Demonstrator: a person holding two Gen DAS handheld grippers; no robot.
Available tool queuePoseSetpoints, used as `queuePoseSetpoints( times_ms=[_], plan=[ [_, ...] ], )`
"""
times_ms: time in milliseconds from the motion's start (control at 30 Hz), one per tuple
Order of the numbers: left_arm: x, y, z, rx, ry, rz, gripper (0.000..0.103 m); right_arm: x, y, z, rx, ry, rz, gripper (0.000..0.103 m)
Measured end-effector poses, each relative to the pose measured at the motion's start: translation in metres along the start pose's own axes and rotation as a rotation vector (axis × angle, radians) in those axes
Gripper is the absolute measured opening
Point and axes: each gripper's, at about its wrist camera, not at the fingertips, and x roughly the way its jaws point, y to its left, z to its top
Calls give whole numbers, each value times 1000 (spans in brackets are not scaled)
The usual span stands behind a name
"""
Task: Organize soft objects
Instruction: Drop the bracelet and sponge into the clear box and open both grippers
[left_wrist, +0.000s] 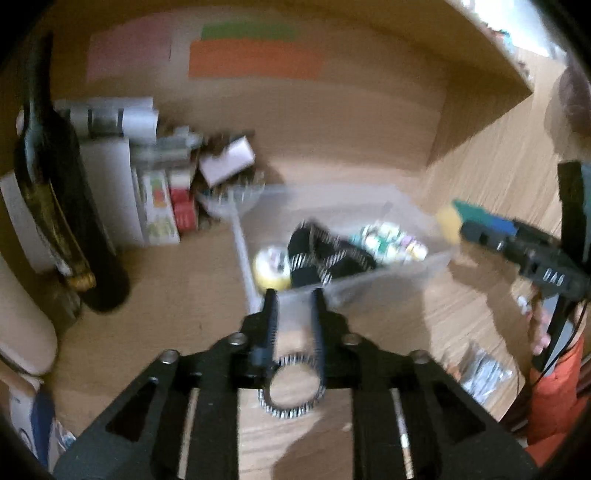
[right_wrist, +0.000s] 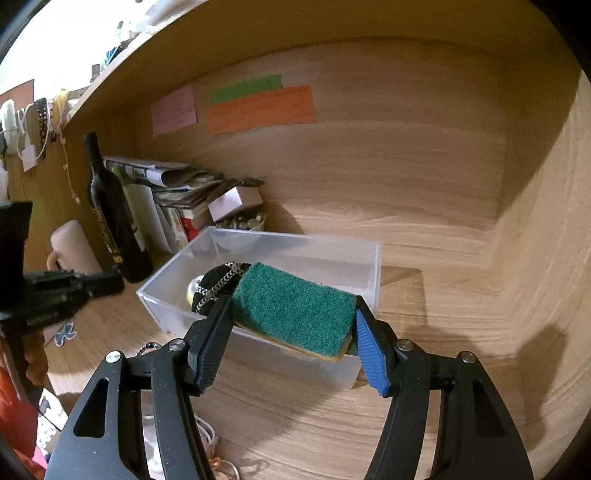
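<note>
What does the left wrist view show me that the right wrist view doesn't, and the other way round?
Left wrist only: a striped black-and-white ring lying on the desk beneath the left gripper, whose fingers stand slightly apart with nothing clearly between them, and a white plastic rake-like tool.

Right wrist only: the right gripper seen close, shut on the green-topped yellow sponge just above the near wall of the clear plastic box; a white candle.

Both: box, sponge, dark wine bottle, coloured paper notes.
</note>
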Motion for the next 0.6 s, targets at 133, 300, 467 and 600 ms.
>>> queuePoseSetpoints(
  times_ms=[133, 300, 467, 600],
  plan=[
    [24, 14, -21, -37, 110, 8, 36, 7, -2, 0, -4, 20, 5, 61],
    [46, 24, -46, -54, 213, 9, 36, 11, -3, -2, -3, 31, 5, 61],
    [51, 22, -55, -27, 215, 24, 16, 15, -3, -2, -9, 42, 12, 61],
    [48, 15, -59, -9, 199, 37, 5, 16, 0, -1, -23, 38, 3, 61]
  ],
)
